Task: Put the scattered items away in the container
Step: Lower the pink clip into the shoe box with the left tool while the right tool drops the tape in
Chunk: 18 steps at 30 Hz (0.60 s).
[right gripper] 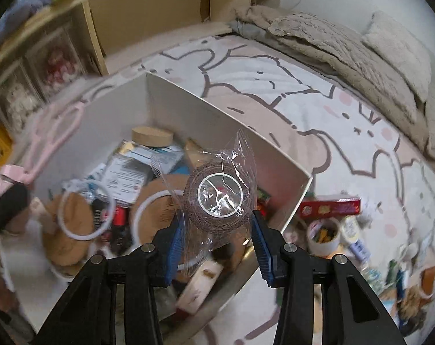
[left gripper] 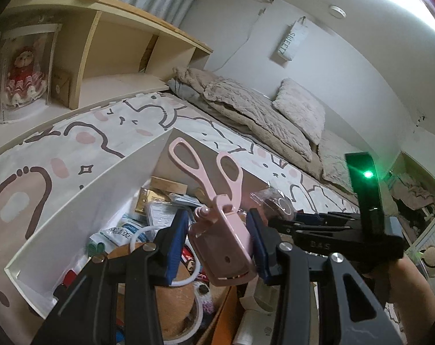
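- The white storage box (right gripper: 232,120) sits on the cartoon-print bedspread (right gripper: 318,92), already crowded with packets, white rings and a cork-lidded jar (right gripper: 152,136); more clutter lies outside by its right wall, including a red carton (right gripper: 329,205).
- Judged step: both carried items are over the box, ready to drop. Next each claw needs to spread wide and let go clear of the walls.
- The left gripper (left gripper: 217,244) is closed tight on the sheath of the pink scissors (left gripper: 214,201), handles pointing up.
- The right gripper (right gripper: 217,230) stands slightly parted around a brown bandage roll in clear wrap (right gripper: 219,198); whether its pads (right gripper: 262,244) press it, I cannot tell.
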{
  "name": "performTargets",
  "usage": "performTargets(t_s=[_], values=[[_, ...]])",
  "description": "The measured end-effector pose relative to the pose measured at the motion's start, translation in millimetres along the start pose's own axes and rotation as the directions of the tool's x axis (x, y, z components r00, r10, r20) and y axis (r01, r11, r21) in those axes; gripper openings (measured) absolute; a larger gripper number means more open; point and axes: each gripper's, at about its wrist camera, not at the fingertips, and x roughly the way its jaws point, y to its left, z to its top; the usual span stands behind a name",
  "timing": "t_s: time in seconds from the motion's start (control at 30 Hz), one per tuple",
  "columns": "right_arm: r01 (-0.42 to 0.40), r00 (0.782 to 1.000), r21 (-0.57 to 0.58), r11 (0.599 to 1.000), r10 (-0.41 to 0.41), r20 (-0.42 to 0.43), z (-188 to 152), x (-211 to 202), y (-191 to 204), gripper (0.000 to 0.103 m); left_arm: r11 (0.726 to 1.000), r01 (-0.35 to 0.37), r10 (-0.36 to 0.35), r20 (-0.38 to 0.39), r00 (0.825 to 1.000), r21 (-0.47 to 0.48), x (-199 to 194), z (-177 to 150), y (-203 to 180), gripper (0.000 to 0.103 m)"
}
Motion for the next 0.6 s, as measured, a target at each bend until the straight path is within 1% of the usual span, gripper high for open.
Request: performTargets(t_s=[0.03,0.07,0.1,0.2,0.3,0.43,0.6], values=[[0.024,1.000,-0.011,1.000,-0.024,0.001,1.2,1.2,0.1,0.070,1.000,-0.001,0.001,-0.001,1.000,-0.003,0.8,0.2,0.8,0.042],[0.036,0.999,-0.020,0.999,-0.036,0.000,1.9,2.0,0.2,0.083,1.000,-0.001,0.001,-0.003,1.000,-0.004,1.8,0.3,1.6,0.042],[0.049,0.999,-0.028,0.998,-0.049,0.003,1.8,2.2,-0.1,0.102,1.000,-0.001,0.001,-0.006,1.000,-0.005,3.1,0.2,2.1,0.042],[0.080,0.997,-0.052,0.995,-0.079,0.027,-0.7,-2.6,0.9,0.103,1.000,-0.003,0.003,-0.015,1.000,0.003,6.5,-1.4,1.9,0.042],[0.079,0.996,-0.043,0.996,-0.077,0.043,-3.9,-7.3,1.0,0.103,1.000,0.000,0.000,-0.028,1.000,0.011,8.8,-3.5,0.1,0.042],[0.051,0.996,0.012,0.999,-0.052,0.071,-8.8,-16.1,-2.6,0.103,1.000,0.006,-0.005,-0.049,0.999,0.018,10.8,-6.2,-3.3,0.042],[-0.012,0.995,0.065,0.998,0.005,0.103,-15.6,-32.0,-7.9,0.103,0.999,0.009,-0.006,-0.084,0.996,0.040,14.8,-10.6,-8.9,0.042]])
